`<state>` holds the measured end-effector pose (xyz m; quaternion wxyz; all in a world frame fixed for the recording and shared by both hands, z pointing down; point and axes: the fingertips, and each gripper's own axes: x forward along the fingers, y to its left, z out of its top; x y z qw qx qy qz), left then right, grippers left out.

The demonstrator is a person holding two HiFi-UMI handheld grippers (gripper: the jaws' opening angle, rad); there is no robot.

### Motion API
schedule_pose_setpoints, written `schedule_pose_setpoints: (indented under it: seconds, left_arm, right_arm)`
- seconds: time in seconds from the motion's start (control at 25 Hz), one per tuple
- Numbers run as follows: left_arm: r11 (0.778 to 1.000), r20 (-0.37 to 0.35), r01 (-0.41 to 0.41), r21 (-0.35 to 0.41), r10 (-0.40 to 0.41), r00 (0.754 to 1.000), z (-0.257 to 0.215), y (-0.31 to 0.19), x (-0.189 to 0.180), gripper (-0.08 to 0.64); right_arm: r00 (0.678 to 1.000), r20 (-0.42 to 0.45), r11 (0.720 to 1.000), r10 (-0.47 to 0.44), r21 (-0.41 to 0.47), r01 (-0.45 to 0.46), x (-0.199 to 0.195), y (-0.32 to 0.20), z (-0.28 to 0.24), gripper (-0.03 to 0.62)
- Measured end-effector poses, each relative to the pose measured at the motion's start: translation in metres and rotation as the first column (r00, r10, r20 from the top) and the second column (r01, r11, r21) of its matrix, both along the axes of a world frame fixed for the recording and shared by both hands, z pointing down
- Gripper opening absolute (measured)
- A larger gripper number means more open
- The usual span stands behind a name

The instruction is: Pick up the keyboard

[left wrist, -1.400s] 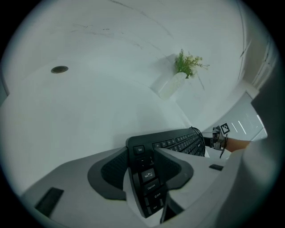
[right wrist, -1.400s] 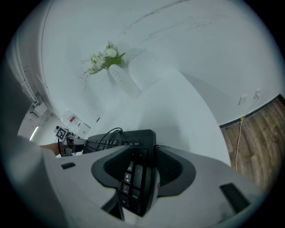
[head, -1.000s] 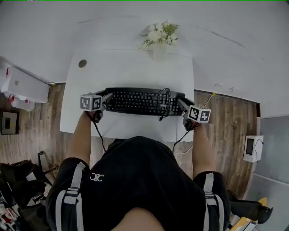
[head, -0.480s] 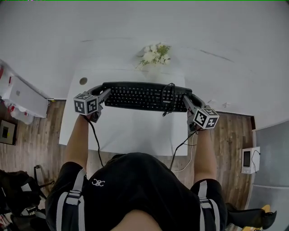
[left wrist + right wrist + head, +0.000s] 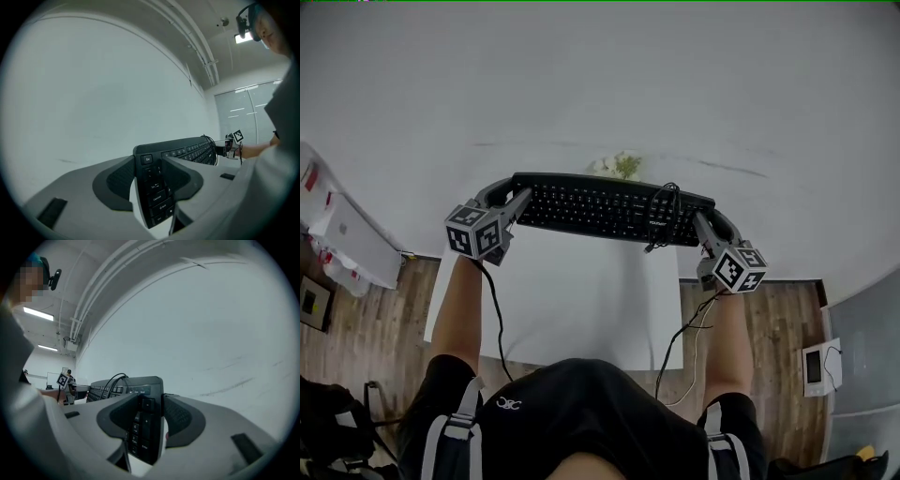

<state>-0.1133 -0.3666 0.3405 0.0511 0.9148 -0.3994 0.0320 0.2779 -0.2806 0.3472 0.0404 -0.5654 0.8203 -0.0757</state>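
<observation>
The black keyboard (image 5: 605,207) hangs in the air high above the white table (image 5: 572,300), held level by both ends. My left gripper (image 5: 508,196) is shut on its left end; in the left gripper view the Esc-key end of the keyboard (image 5: 154,187) sits clamped between the pads. My right gripper (image 5: 705,217) is shut on the right end, and the keypad end of the keyboard (image 5: 143,427) shows pinched between its pads. The keyboard's black cable (image 5: 661,211) lies coiled over the keys near the right side.
A vase of white flowers (image 5: 619,165) stands at the table's far edge, partly hidden behind the keyboard. A white wall (image 5: 600,84) is close ahead. A cable (image 5: 684,342) hangs from my right gripper past the table edge. White boxes (image 5: 337,234) sit on the wooden floor at left.
Both grippers have lifted the keyboard straight up off the table, and it now sits much higher, in front of the flowers. The grip on both ends is unchanged.
</observation>
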Motion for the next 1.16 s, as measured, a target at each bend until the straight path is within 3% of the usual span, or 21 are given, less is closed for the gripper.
schedule_pose_setpoints:
  seconds: [0.16,0.32,1.16]
  left_arm:
    - [0.996,-0.009,0.002,0.085,-0.001,1.0,-0.038,0.01,0.001,0.183]
    - [0.993,-0.017,0.0,0.121,0.002,1.0,-0.044,0.019,-0.003,0.183]
    - [0.997,-0.012,0.005,0.082,-0.004,1.0,-0.041,0.012,-0.001,0.184]
  right_arm:
    - [1.0,0.009,0.999,-0.003,0.053,0.002,0.002,0.009,-0.031,0.173]
    - [1.0,-0.014,0.997,-0.001,0.083,0.002,-0.004,0.019,-0.04,0.173]
    - [1.0,-0.008,0.999,0.016,0.052,-0.016,0.0,0.011,-0.04,0.176]
